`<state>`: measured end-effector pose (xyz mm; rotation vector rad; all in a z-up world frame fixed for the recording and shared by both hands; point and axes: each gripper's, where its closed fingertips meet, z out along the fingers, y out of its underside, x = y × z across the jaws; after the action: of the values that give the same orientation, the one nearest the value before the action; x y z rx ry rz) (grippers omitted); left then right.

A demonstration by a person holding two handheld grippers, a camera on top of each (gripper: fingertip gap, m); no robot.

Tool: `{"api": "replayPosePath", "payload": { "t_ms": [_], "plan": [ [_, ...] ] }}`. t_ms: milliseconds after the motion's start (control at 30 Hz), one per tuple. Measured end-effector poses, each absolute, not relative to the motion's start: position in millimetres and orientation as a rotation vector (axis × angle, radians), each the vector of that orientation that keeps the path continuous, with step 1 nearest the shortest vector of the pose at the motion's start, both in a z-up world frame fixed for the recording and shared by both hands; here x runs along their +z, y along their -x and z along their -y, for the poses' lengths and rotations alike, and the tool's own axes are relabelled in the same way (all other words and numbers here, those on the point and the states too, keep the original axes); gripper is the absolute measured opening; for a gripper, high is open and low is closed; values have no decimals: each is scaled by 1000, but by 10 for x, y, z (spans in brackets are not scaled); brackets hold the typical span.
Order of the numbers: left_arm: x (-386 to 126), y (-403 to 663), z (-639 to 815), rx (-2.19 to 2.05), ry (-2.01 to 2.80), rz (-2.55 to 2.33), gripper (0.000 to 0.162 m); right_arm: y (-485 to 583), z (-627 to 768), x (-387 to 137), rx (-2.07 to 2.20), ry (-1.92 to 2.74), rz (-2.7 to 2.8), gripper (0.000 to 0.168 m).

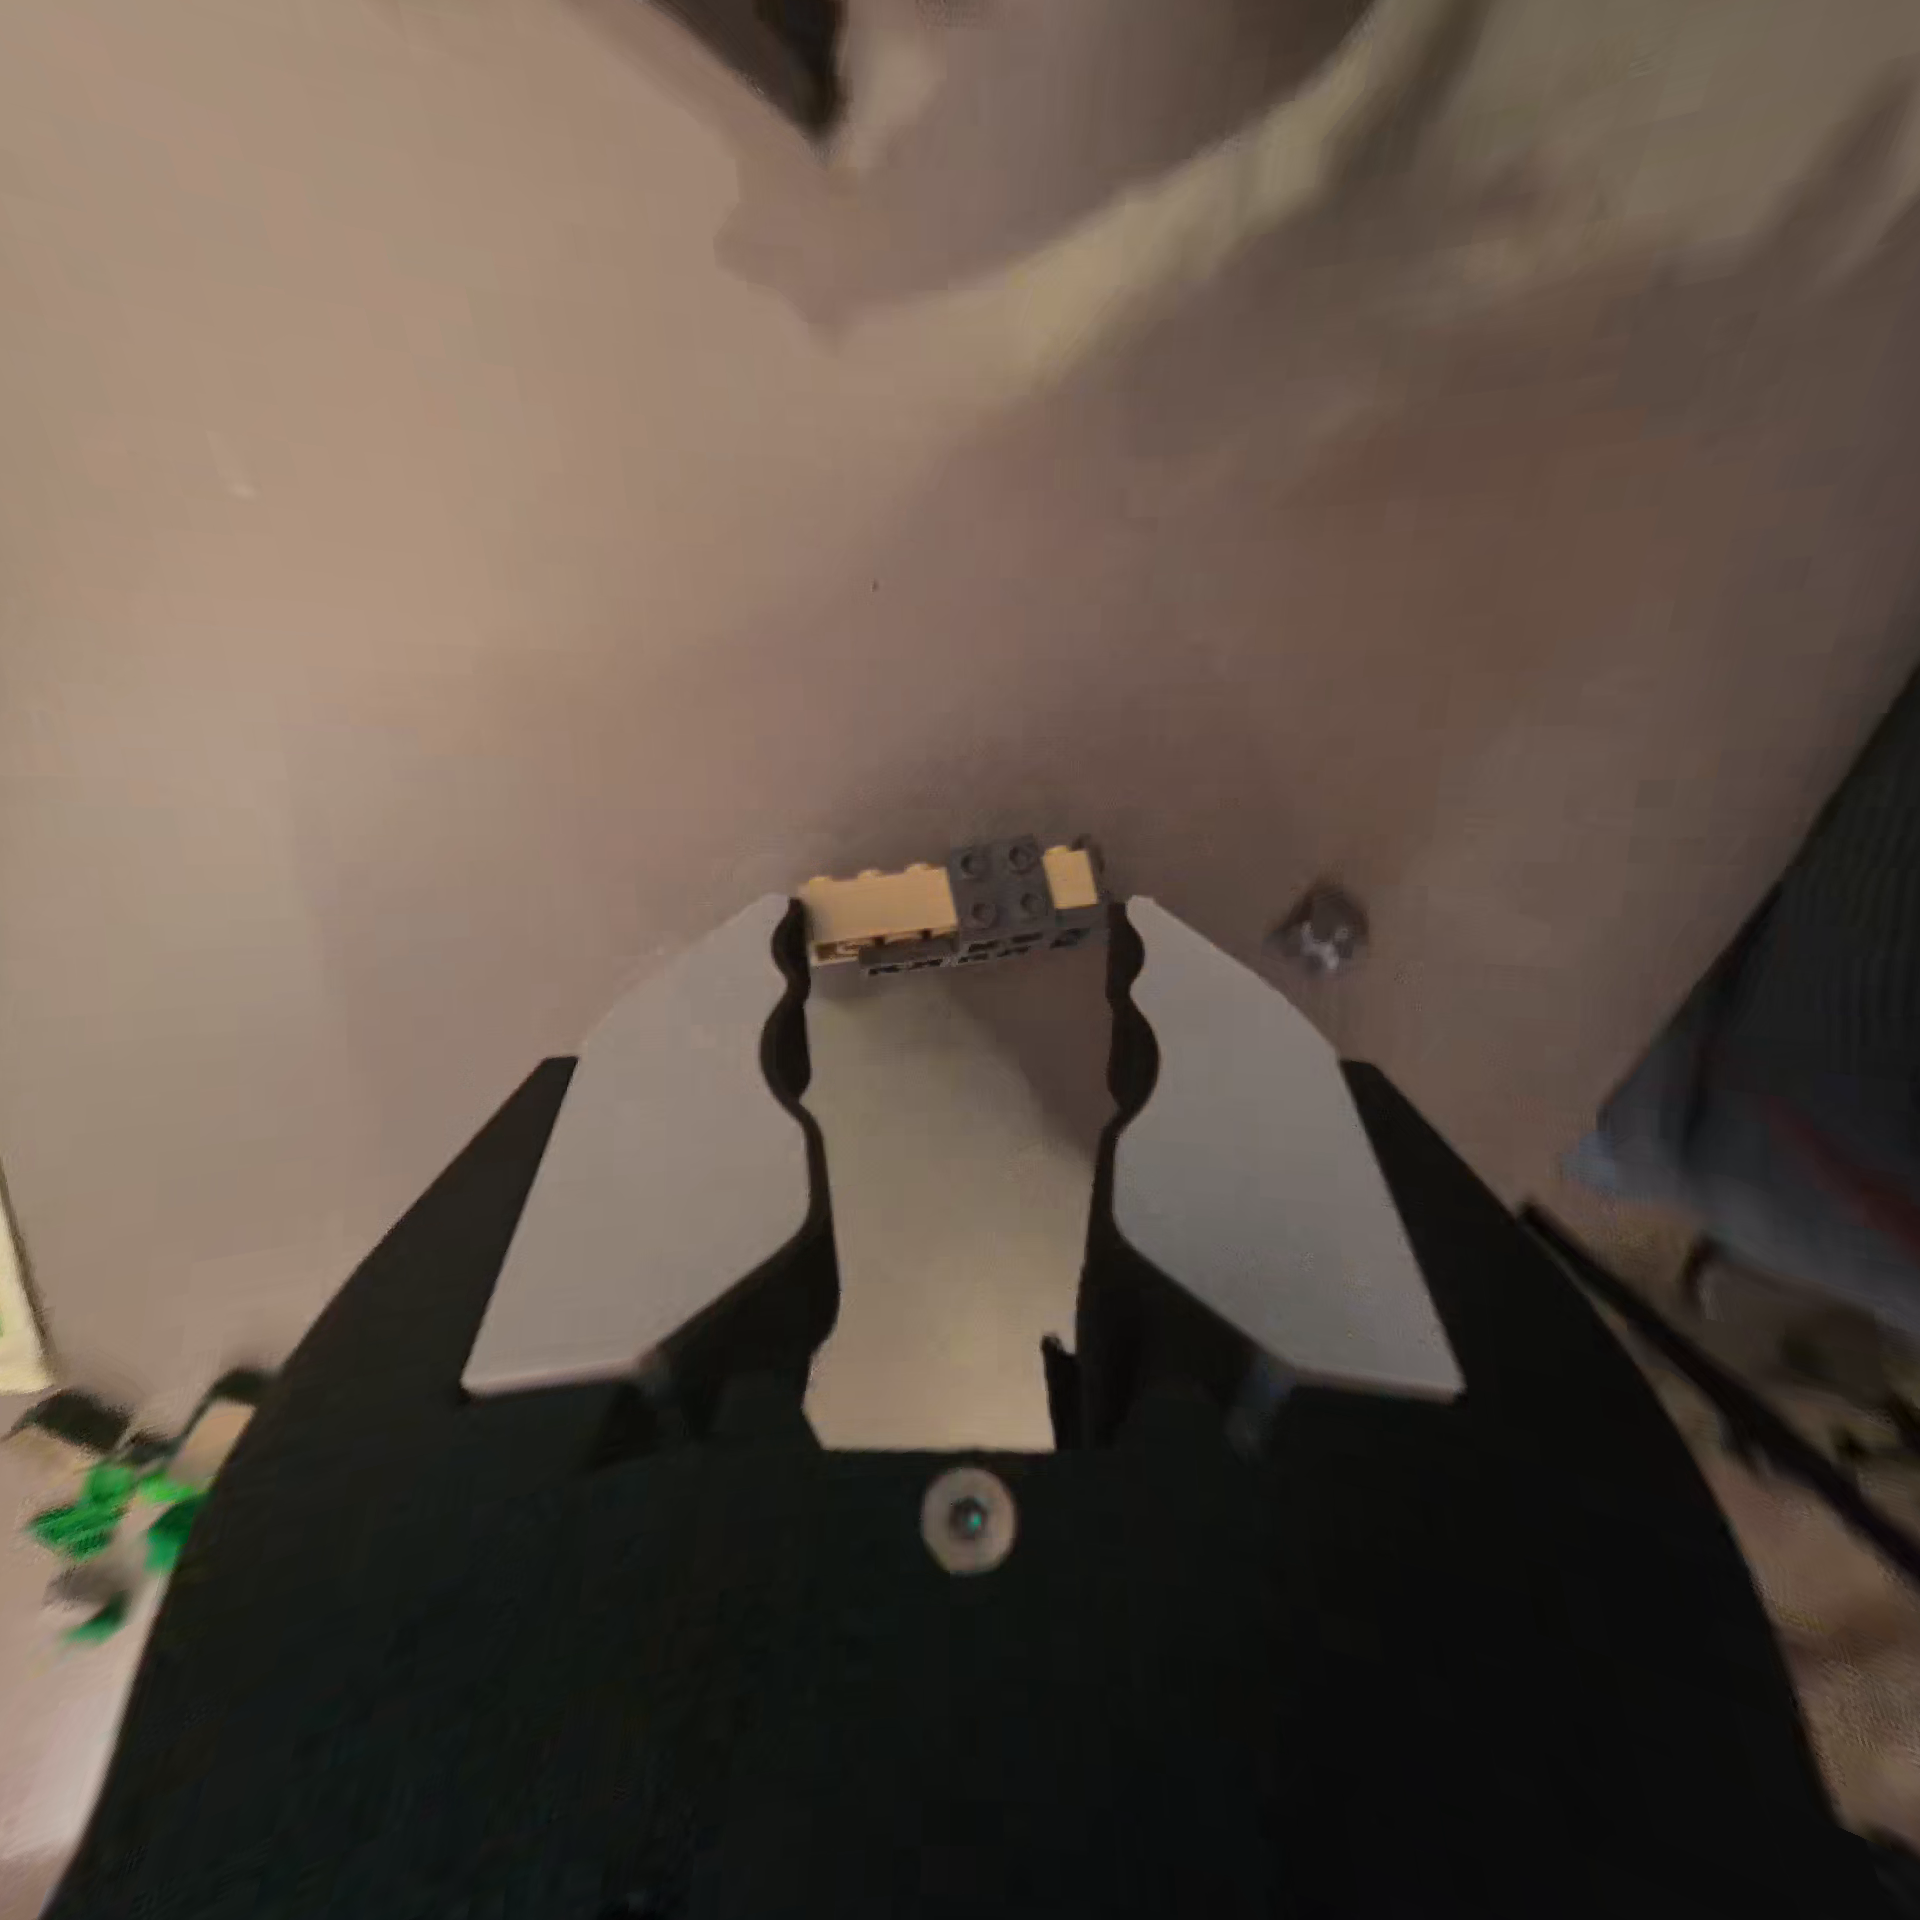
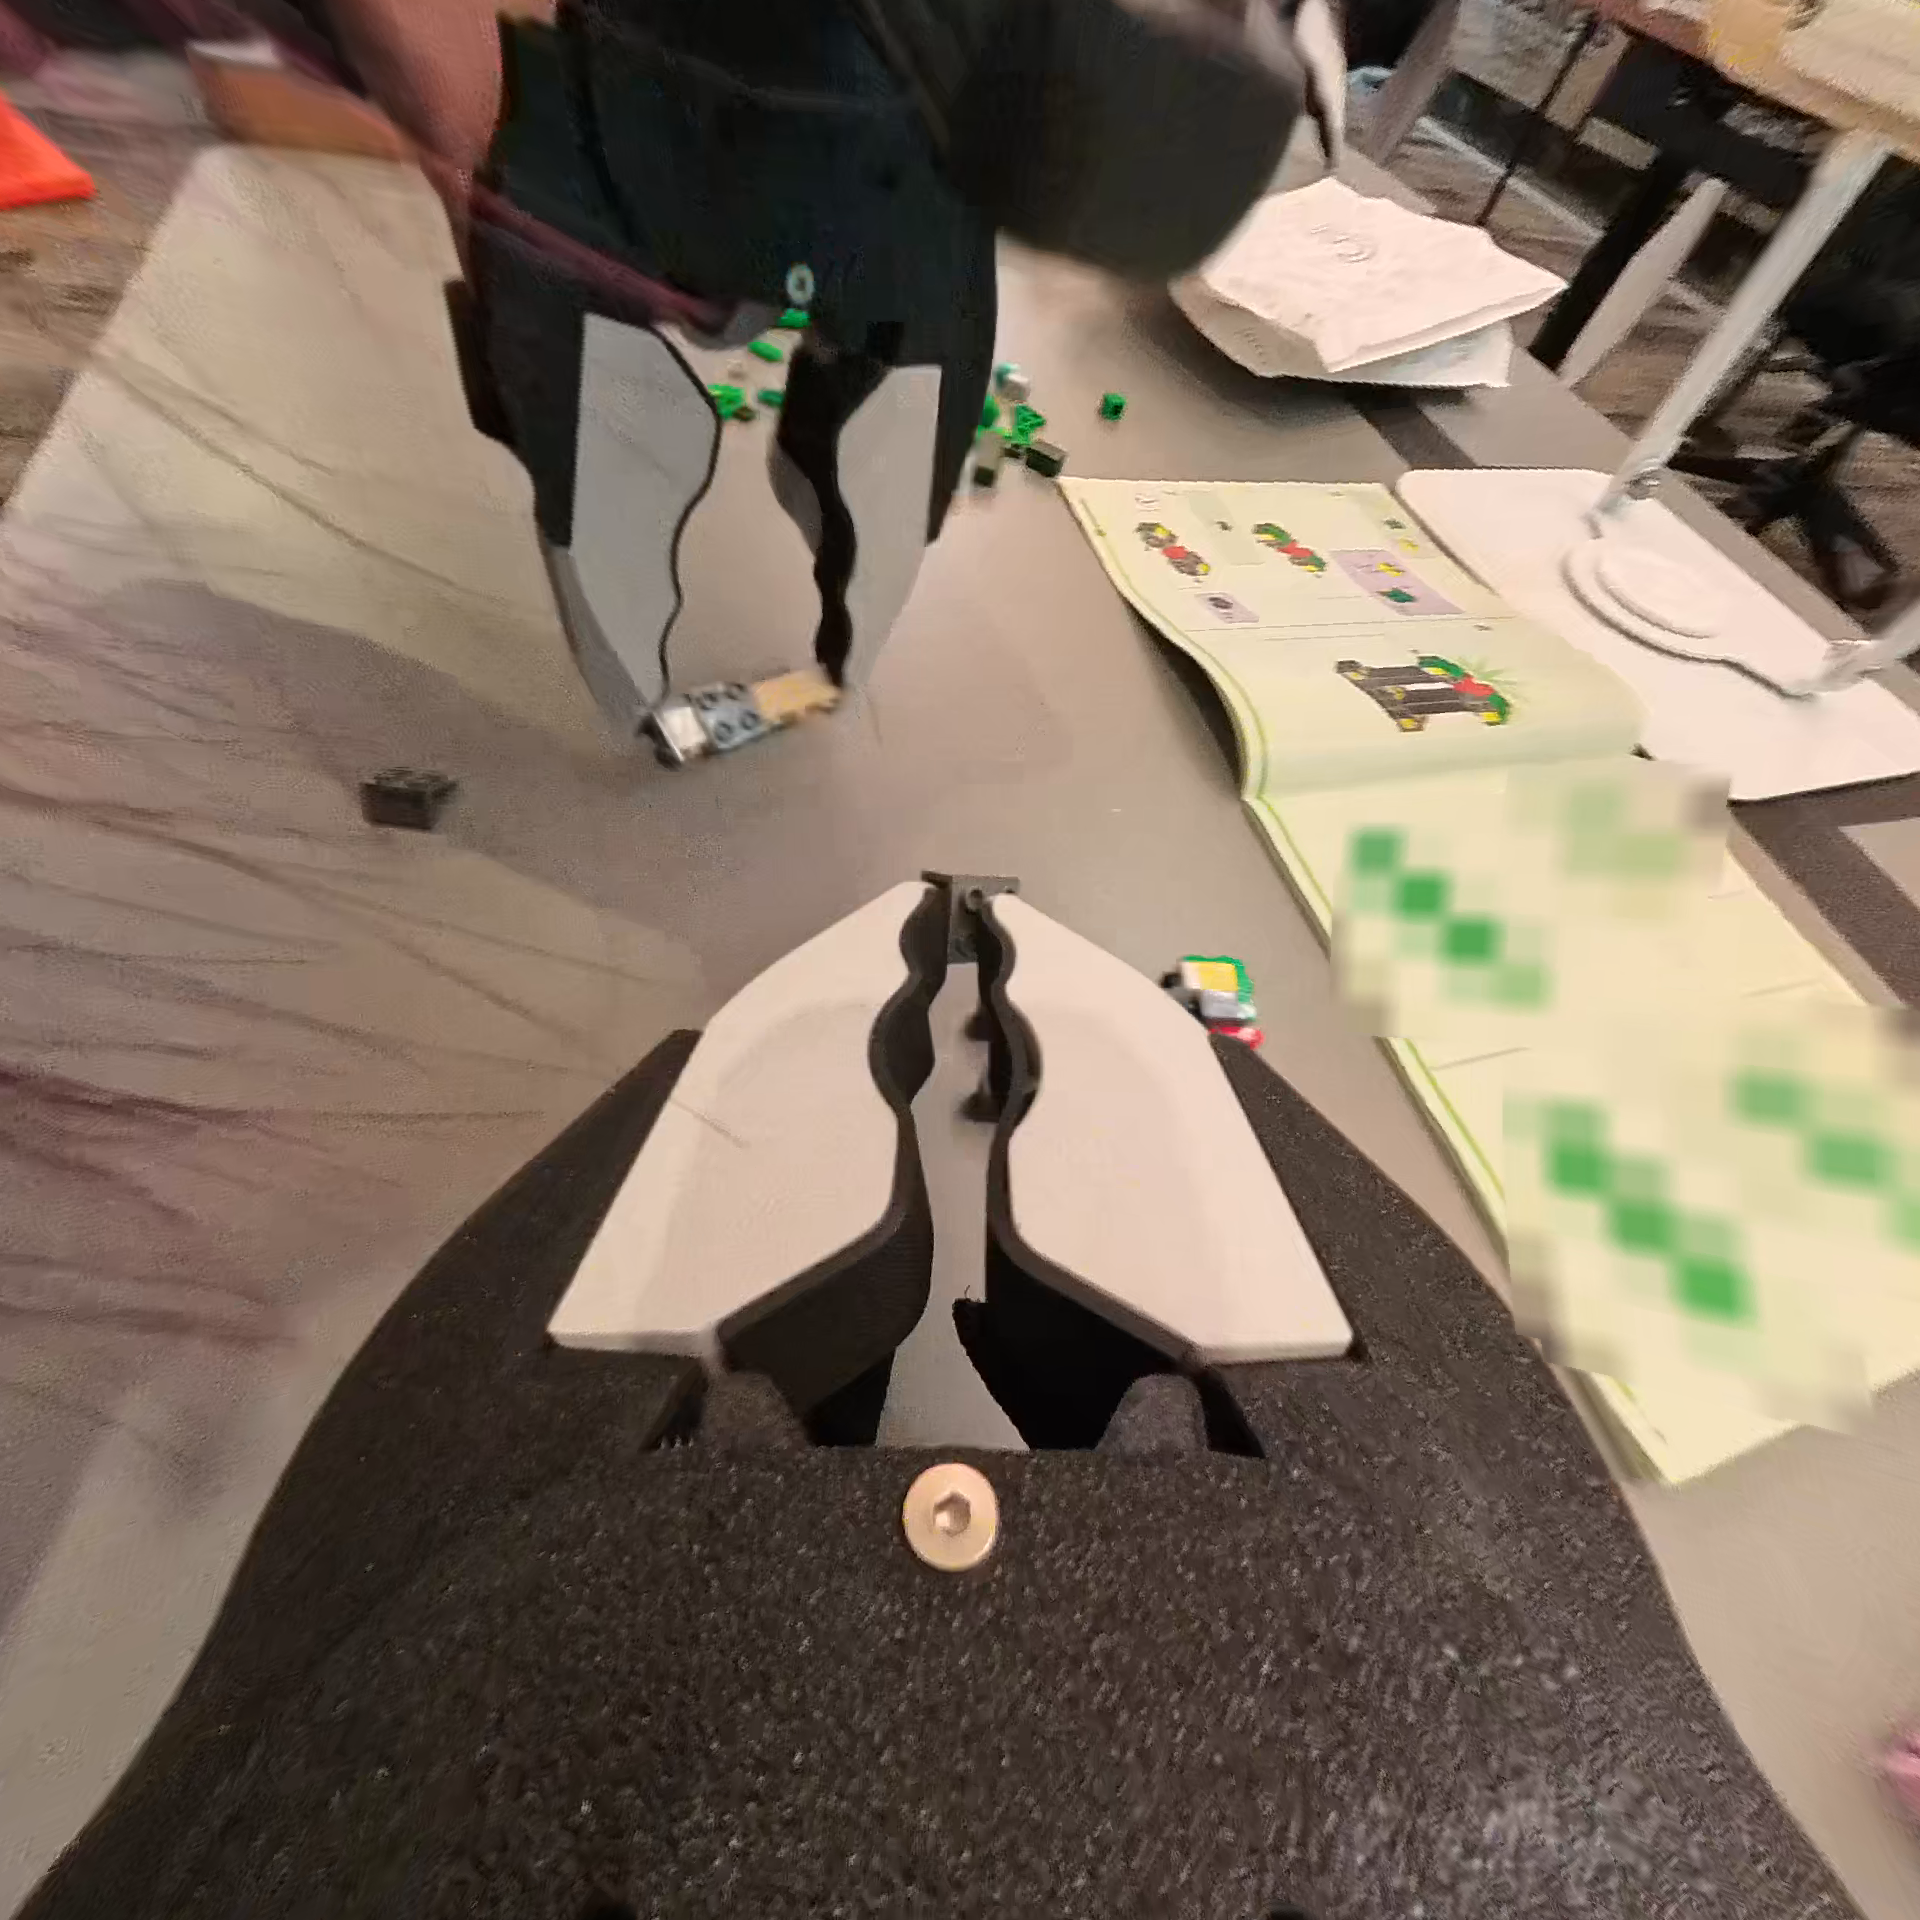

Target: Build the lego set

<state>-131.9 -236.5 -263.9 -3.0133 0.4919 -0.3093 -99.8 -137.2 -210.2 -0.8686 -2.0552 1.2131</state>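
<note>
Left gripper (image 1: 951,920): jaws clamped at the tips on a tan-and-grey brick assembly (image 1: 951,904), frame centre, just above the grey table (image 1: 416,727). In the right wrist view the same assembly (image 2: 743,712) is seen pinched between the left gripper (image 2: 743,686), upper centre.

Right gripper (image 2: 969,909): jaws nearly closed, a small dark grey piece (image 2: 971,894) held at the tips.

A loose dark brick (image 2: 407,798) is noted at left, apart from both. Green pieces (image 2: 1013,426) are scattered at top centre. An open instruction booklet (image 2: 1351,623) lies at right, a small built piece (image 2: 1216,992) beside its lower edge.
</note>
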Motion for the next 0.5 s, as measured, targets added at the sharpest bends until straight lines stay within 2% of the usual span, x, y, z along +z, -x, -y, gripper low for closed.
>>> {"api": "replayPosePath", "payload": {
  "t_ms": [167,333,400,500],
  "plan": [
    [-2709,1556,2607,-245,3413,-755,55,1074,975,-1955,985,889,1876,5],
    [-2712,1580,2573,-204,3509,-845,56,1060,700,-1738,1015,958,1695,5],
    [-2710,1571,2554,-197,3508,-857,63,1050,644,-1708,1027,975,1667,5],
    [-2709,1590,2498,-158,3460,-832,86,1043,626,-1682,1064,992,1646,5]
  ]
}}
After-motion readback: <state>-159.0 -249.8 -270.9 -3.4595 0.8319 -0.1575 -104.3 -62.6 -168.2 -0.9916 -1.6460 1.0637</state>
